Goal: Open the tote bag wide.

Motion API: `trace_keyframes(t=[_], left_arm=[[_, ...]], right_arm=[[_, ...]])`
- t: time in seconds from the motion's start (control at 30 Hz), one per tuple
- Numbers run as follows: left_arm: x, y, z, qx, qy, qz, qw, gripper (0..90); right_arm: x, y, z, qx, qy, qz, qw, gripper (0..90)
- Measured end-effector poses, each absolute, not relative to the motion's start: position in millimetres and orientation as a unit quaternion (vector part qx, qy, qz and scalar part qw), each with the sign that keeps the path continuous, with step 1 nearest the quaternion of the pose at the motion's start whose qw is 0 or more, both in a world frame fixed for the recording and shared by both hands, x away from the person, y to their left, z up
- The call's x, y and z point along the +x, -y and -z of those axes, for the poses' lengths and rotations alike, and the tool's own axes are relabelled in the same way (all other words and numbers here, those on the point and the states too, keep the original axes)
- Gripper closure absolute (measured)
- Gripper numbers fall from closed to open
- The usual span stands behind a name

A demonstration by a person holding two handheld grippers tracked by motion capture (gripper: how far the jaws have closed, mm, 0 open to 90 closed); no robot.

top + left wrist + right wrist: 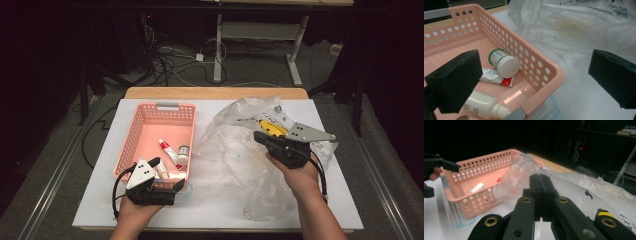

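Observation:
A pink perforated basket [165, 106] stands on the white tabletop at the left. In it lie a red-and-white tube [496, 77], a small white jar [505, 63] with a green band, and a white bottle [482, 105]. My left gripper [167, 172] is open and straddles the basket's near right corner, one jaw inside and one outside. A crumpled clear plastic bag [235, 150] spreads to the right of the basket. My right gripper [541, 180] is shut on a fold of the plastic bag [521, 170] and holds it up off the table. A yellow-and-black object [272, 128] lies in the bag beside that gripper.
The white board [100, 200] rests on a wooden table whose far edge [215, 92] shows behind it. Cables and a desk frame [218, 45] stand on the dark floor beyond. Bare board lies in front of the basket and bag.

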State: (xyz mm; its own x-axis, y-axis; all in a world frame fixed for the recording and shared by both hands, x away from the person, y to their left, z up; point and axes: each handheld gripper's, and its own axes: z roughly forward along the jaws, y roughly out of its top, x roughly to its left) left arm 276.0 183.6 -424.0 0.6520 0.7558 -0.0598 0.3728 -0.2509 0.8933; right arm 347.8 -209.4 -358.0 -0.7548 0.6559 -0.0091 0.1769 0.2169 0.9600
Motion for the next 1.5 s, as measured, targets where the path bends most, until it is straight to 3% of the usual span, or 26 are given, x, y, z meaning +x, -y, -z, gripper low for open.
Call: trace_keyframes(t=[1.13, 1.5], left_arm=[[289.6, -248.2, 422.3, 0.725, -0.451, -0.226, 0.47, 0.0], [294.5, -245.9, 421.1, 0.728, -0.455, -0.218, 0.464, 0.0]], right_arm=[[353.9, 225.0, 371.2, 0.288, -0.743, -0.568, 0.207, 90.0], [353.4, 224.7, 371.0, 0.285, -0.745, -0.567, 0.208, 90.0]])
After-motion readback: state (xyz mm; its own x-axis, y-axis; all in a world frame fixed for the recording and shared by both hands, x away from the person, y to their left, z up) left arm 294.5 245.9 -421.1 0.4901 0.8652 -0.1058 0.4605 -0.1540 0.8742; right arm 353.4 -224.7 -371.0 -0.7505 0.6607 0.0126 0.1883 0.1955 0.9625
